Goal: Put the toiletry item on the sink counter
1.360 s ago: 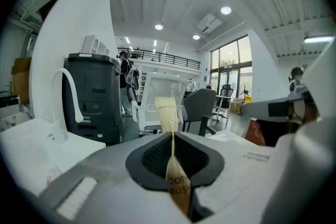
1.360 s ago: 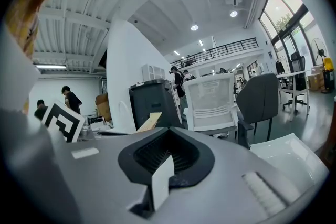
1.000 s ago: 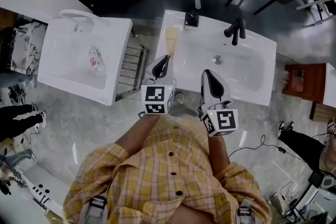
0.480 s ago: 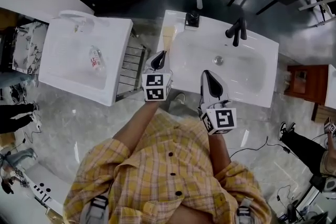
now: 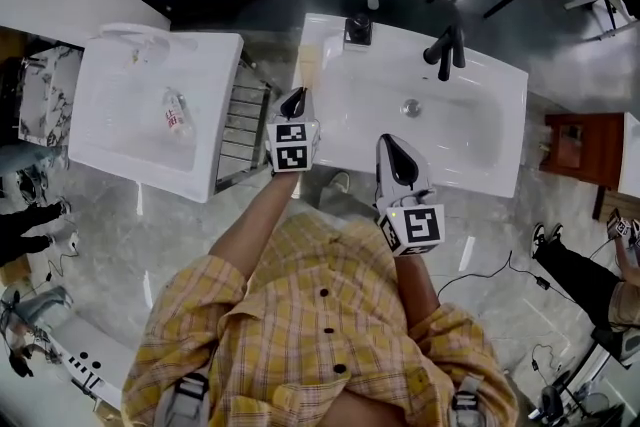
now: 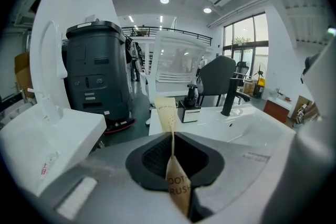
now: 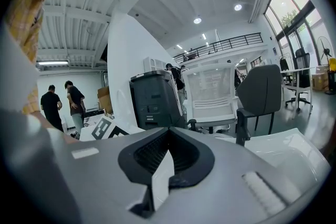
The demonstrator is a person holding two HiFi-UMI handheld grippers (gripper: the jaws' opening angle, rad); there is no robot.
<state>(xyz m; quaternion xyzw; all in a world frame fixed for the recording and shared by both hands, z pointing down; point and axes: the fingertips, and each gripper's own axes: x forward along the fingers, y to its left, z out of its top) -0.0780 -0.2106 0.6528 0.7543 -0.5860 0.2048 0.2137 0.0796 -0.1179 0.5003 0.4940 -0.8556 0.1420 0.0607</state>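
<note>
My left gripper [image 5: 293,101] is clenched on a paper-wrapped toothbrush packet [image 6: 167,113]. The packet juts toward 12 o'clock over the left rim of the white sink counter [image 5: 470,177]; I cannot tell whether it touches the counter. From that gripper, a black soap dispenser [image 5: 357,28] stands at 1 o'clock and the black faucet [image 5: 446,50] at 2 o'clock. My right gripper [image 5: 393,143], at 4 o'clock, is closed on nothing.
</note>
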